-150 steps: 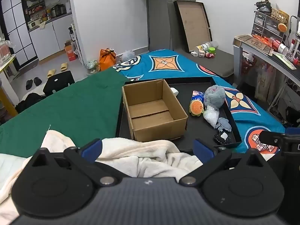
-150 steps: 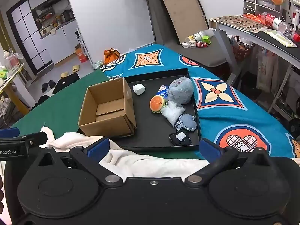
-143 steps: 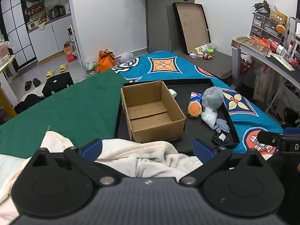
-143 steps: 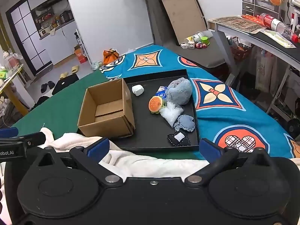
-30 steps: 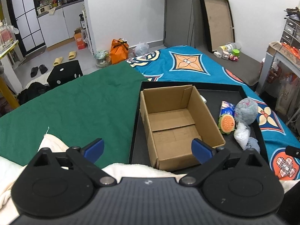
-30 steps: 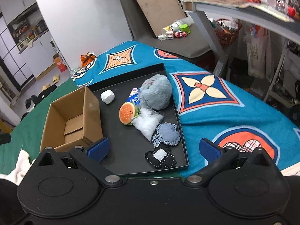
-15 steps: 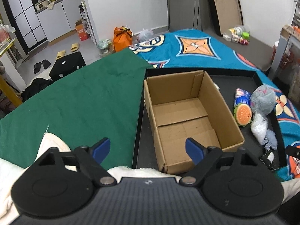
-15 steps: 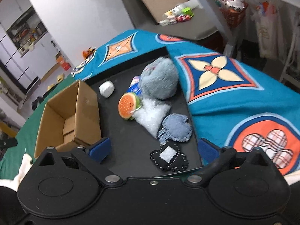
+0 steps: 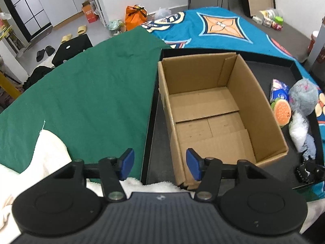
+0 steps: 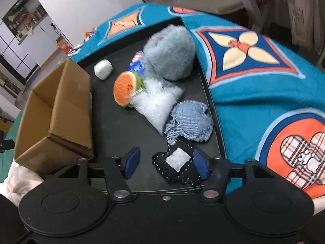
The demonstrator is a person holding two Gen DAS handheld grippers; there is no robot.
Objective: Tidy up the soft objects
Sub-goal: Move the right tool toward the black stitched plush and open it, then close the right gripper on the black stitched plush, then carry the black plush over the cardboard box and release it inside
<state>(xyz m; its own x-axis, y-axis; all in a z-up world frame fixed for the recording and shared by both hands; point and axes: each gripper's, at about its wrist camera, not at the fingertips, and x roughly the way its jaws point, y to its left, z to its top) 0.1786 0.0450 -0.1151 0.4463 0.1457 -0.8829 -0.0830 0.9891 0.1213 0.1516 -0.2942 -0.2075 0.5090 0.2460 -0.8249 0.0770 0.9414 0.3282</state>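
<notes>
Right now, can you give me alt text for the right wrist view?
The right gripper, fingers apart and just closing, hangs low over a black tray with the black stitched patch between them, untouched. Beyond lie a denim patch, watermelon plush and grey plush; a cardboard box sits left.

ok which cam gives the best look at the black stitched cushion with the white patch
The right wrist view: the black stitched cushion lies close and whole on the black tray, between the open fingers of the right gripper, untouched. The left wrist view catches only a small, partly cut-off bit of it near the right edge.
</notes>
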